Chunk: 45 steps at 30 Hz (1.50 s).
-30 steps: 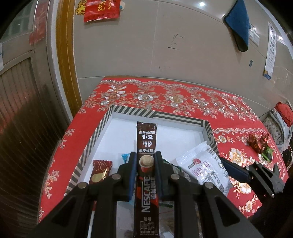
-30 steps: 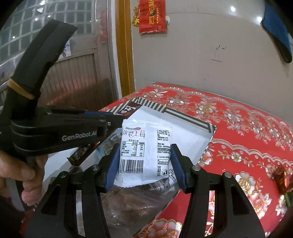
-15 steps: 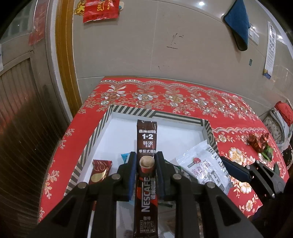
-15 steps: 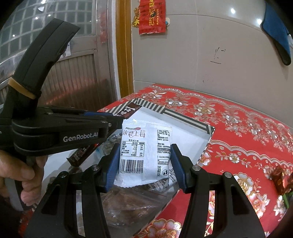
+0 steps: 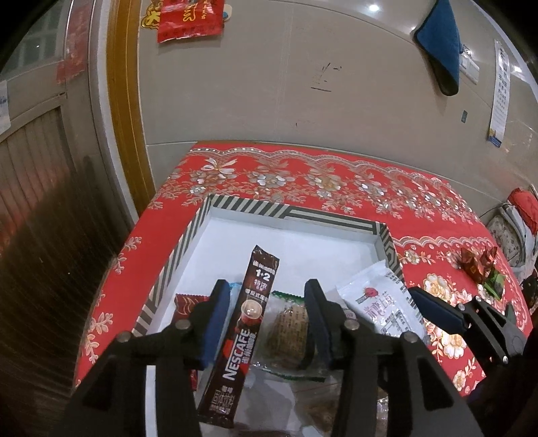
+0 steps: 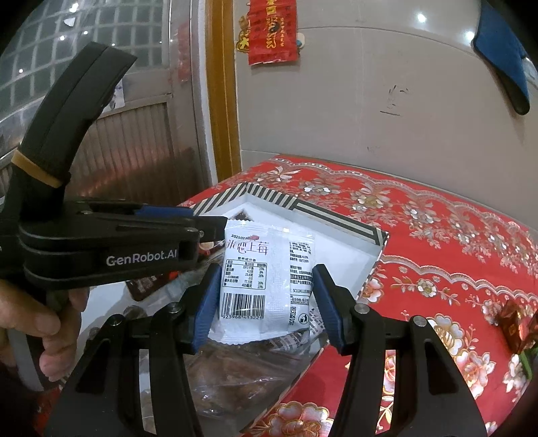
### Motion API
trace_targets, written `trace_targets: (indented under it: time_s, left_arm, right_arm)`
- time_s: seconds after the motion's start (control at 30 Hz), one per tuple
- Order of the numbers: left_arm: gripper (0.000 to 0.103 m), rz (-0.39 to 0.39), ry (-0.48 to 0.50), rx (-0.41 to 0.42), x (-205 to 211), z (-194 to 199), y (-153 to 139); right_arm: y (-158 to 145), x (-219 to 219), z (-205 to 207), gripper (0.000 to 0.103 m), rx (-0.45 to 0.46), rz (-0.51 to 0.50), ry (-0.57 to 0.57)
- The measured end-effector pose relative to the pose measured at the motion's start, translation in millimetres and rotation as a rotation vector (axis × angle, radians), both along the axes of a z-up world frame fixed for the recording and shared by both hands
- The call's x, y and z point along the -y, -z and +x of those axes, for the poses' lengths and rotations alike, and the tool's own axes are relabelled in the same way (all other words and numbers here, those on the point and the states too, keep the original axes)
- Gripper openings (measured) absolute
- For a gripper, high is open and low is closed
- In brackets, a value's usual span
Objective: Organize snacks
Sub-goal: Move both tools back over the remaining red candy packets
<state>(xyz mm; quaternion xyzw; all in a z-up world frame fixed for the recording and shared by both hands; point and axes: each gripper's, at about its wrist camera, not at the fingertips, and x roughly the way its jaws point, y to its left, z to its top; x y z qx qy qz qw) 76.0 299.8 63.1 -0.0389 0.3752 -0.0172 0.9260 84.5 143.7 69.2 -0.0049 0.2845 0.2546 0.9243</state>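
The left gripper (image 5: 267, 322) is spread open, its jaws apart; a brown Nescafé stick (image 5: 242, 332) lies tilted between them, against the left pad, over the box. The right gripper (image 6: 265, 302) clasps a white strawberry snack packet (image 6: 265, 282) above the box's right side. The white box (image 5: 296, 215), rimmed in black and white stripes, sits on a red floral tablecloth (image 5: 302, 174). Behind stands a grey wall (image 5: 269, 84) with a red hanging decoration (image 5: 188, 16). Only the left view shows a red snack packet (image 5: 186, 302) in the box; only the right view shows the hand (image 6: 30, 322) gripping the left tool.
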Motion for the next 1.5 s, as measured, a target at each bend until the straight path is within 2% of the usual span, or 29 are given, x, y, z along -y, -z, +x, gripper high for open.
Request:
trace_targets:
  time_s: [0.1,0.17,0.2,0.37,0.5,0.7,0.77,0.83,0.93,1.0,1.1,1.17,1.23,1.3,1.4,1.47,1.5]
  left_arm:
    - [0.051,0.000,-0.003,-0.001,-0.1,0.1,-0.3]
    - [0.056,-0.002,-0.009,0.001,-0.9,0.1,-0.6]
    - [0.059,-0.003,-0.013,0.003,-1.6,-0.1,-0.8]
    - [0.060,-0.003,-0.015,0.007,-1.5,-0.9,-2.1]
    - [0.064,-0.009,-0.020,0.032,-1.6,-3.6,-5.2]
    - [0.064,-0.064,0.025,0.060,7.9,-10.6,-10.2]
    - [0.065,-0.037,0.076,0.101,30.3,-19.4,-19.1]
    - [0.070,-0.027,0.151,0.140,65.5,-29.5,-26.3]
    - [0.072,-0.018,0.244,0.145,125.8,-38.3,-29.6]
    - [0.072,-0.009,0.278,0.126,167.1,-39.2,-26.1]
    - [0.073,-0.056,0.289,0.057,203.5,-34.3,-13.5]
    - [0.073,-0.054,0.302,0.023,219.3,-34.5,-1.4]
    - [0.073,-0.001,0.306,0.017,227.5,-33.3,6.6]
    - [0.073,0.026,0.284,0.017,226.0,-32.4,9.8]
    - [0.073,0.008,0.248,0.024,213.8,-30.4,7.8]
    - [0.073,0.005,0.214,0.026,204.4,-27.6,7.8]
    - [0.073,-0.004,0.199,0.026,199.6,-26.3,7.3]
  right_arm:
    - [-0.8,-0.4,-1.3,0.057,0.009,0.006,-0.005]
    - [-1.2,1.5,-2.6,0.066,0.020,0.010,-0.004]
    - [-1.9,0.0,-3.6,0.066,0.024,0.011,-0.004]
    - [-2.9,3.4,-4.2,0.066,0.035,0.030,0.003]
    - [-10.3,17.0,-9.8,0.066,0.071,0.020,0.048]
    - [-26.1,98.9,-29.2,0.067,0.113,0.026,0.174]
    - [-22.3,144.2,-34.2,0.067,0.123,-0.022,0.221]
    - [-17.5,182.8,-36.5,0.067,0.125,-0.053,0.271]
    - [-2.3,257.7,-29.3,0.067,0.065,-0.034,0.356]
    - [9.6,304.7,-20.3,0.067,0.001,0.027,0.428]
    - [26.3,356.7,2.2,0.067,-0.112,0.158,0.479]
    - [33.1,364.7,19.1,0.067,-0.159,0.180,0.466]
    - [39.4,364.2,37.7,0.067,-0.193,0.183,0.459]
    - [48.7,370.0,58.8,0.067,-0.261,0.256,0.451]
    - [64.0,364.8,86.8,0.067,-0.401,0.342,0.403]
    - [71.5,353.2,93.6,0.068,-0.457,0.376,0.345]
    - [72.4,342.4,95.6,0.069,-0.481,0.394,0.257]
